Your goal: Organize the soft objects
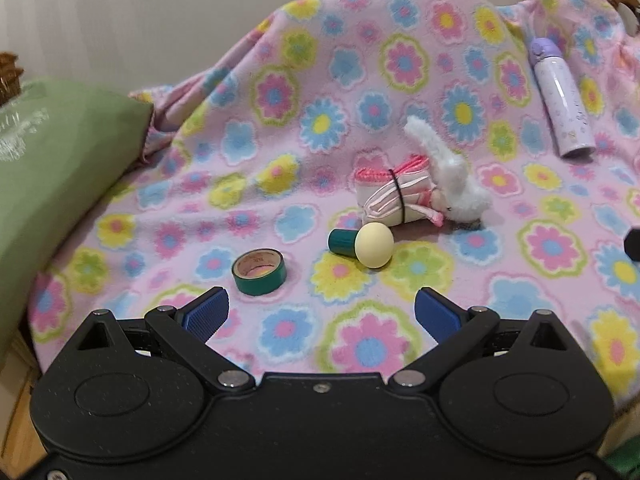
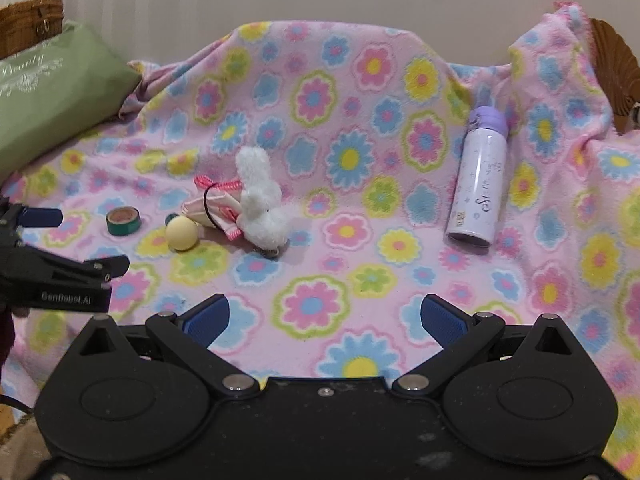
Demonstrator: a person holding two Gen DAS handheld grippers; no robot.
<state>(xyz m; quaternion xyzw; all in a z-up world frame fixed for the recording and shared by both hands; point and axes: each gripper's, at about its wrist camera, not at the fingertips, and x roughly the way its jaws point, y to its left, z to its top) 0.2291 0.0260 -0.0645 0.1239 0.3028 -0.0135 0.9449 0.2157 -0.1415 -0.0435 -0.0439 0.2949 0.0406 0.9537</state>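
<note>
A white plush bunny in a pink striped dress (image 1: 424, 188) (image 2: 248, 208) lies on the flowered pink fleece blanket (image 1: 360, 80) (image 2: 340, 140). A green pillow (image 1: 52, 168) (image 2: 52, 92) rests at the left. My left gripper (image 1: 322, 312) is open and empty, hovering above the blanket short of the bunny; it also shows at the left of the right wrist view (image 2: 52, 240). My right gripper (image 2: 324, 318) is open and empty, above the blanket to the right of the bunny.
A cream and teal mushroom-shaped toy (image 1: 364, 244) (image 2: 182, 232) and a green tape roll (image 1: 259, 272) (image 2: 123, 221) lie near the bunny. A lilac bottle (image 1: 560, 100) (image 2: 480, 176) lies at the right. Wicker baskets stand at the far left (image 2: 32, 24) and the far right (image 2: 616, 72).
</note>
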